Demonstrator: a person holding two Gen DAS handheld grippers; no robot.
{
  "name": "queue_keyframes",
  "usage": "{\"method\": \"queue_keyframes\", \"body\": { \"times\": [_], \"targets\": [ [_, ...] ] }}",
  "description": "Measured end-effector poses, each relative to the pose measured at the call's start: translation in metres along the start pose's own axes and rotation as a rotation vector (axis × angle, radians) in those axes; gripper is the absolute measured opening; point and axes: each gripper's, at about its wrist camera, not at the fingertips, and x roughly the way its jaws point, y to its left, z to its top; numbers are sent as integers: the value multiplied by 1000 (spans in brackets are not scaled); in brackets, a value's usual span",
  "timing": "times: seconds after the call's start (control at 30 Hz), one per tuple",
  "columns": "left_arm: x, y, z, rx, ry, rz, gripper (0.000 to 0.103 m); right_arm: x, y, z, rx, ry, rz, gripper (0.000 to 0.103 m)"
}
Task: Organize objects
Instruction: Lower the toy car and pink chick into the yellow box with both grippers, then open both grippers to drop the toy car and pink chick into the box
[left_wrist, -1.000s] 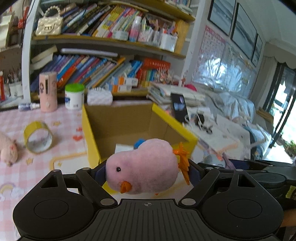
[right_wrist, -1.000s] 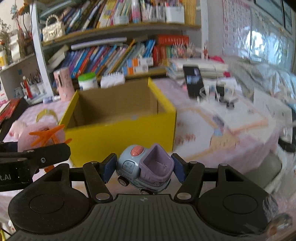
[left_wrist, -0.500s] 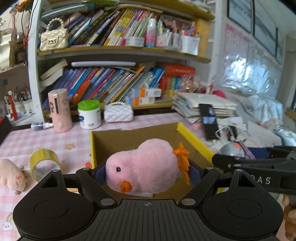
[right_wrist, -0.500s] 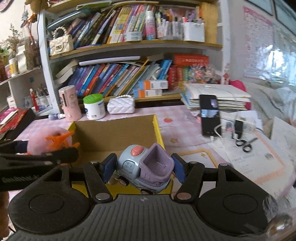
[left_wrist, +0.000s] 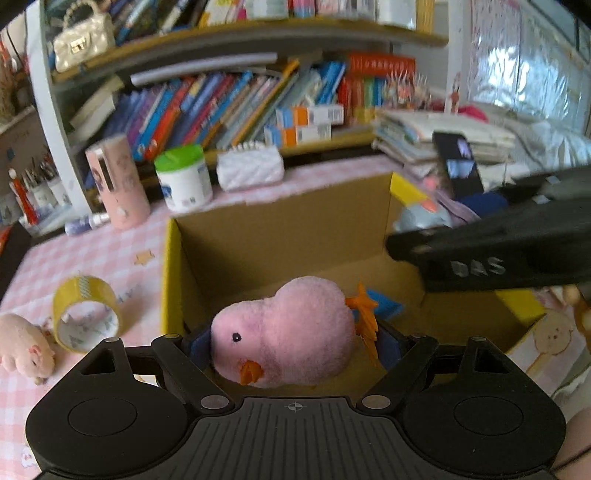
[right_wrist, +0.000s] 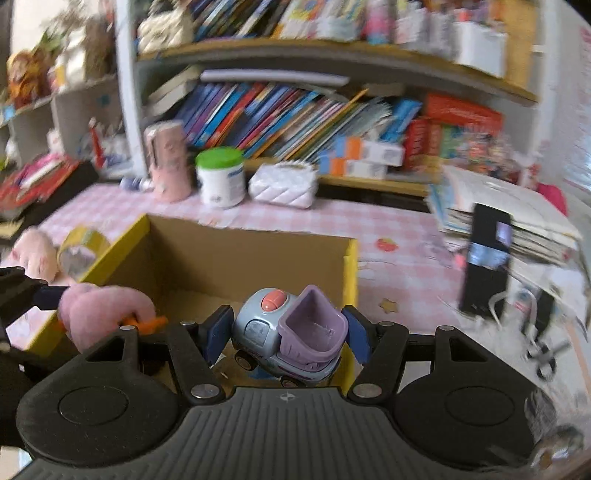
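My left gripper (left_wrist: 291, 345) is shut on a pink plush chick (left_wrist: 284, 332) with an orange beak and feet, held over the open yellow cardboard box (left_wrist: 280, 236). My right gripper (right_wrist: 288, 332) is shut on a grey and purple toy truck (right_wrist: 291, 332), held above the box's right wall (right_wrist: 351, 266). The right gripper's black arm (left_wrist: 491, 254) and the truck (left_wrist: 424, 218) show at the right of the left wrist view. The chick (right_wrist: 107, 310) shows at the left of the right wrist view. A blue item (left_wrist: 384, 302) lies on the box floor.
On the pink checked tablecloth (left_wrist: 92, 254) left of the box lie a yellow tape roll (left_wrist: 85, 317) and a plush pig (left_wrist: 22, 343). Behind the box stand a pink cylinder (left_wrist: 116, 184), a green-lidded jar (left_wrist: 183, 177) and a white purse (left_wrist: 251, 170). A phone (right_wrist: 487, 258) leans on stacked books at right.
Both grippers have swung toward the box and now hang over its opening, each keeping its toy. The right gripper has come in close beside the left one.
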Motion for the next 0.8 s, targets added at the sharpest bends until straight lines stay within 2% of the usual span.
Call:
{"method": "queue_keyframes", "body": {
  "times": [0.17,0.23,0.3,0.47,0.8],
  "targets": [
    [19,-9,4,30,68,-7,86,42,3,17,-87,104,45,62],
    [26,-12,3,38,98,-6,86,59,8,22,-138,157,29,62],
    [29,-15,1,40,101,8,86,74,13,26,-188,192,9,62],
    [32,-19,3,51,122,17,86,104,22,29,-244,291,45,62],
    [35,-24,4,46,137,34,87,117,26,27,-358,300,34,62]
  ]
}}
